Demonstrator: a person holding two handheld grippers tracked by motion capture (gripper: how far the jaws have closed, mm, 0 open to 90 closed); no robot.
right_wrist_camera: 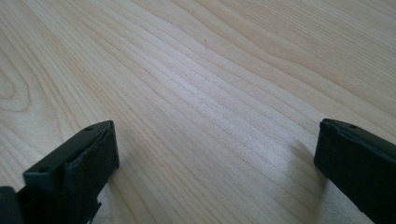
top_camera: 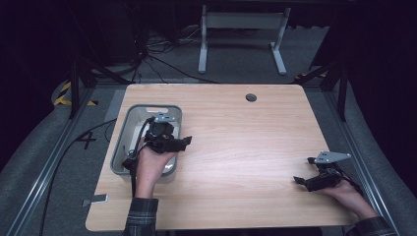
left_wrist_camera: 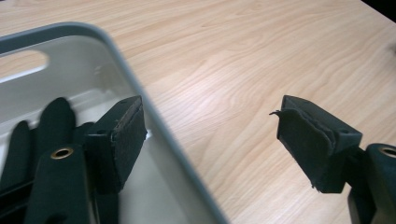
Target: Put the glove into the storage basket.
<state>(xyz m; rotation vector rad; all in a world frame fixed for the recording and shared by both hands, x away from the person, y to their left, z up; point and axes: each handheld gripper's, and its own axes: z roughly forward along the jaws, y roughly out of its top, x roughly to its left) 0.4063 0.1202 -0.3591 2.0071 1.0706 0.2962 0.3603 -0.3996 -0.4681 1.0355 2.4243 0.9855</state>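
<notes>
Wood-grain table [top_camera: 236, 132] with a grey plastic bin [top_camera: 129, 118] sitting on its left side, and that's where the left gripper [top_camera: 183, 142] hangs, over the bin's right rim, jaws spread with nothing between them. Something black lies inside the bin [left_wrist_camera: 56, 116], but from the left gripper view it's half hidden behind the jaw, so I can't tell what it is. Over at the near right corner, the right gripper [top_camera: 301, 181] sits low on bare wood, jaws wide apart too, with the far one cut off at the frame edge.
</notes>
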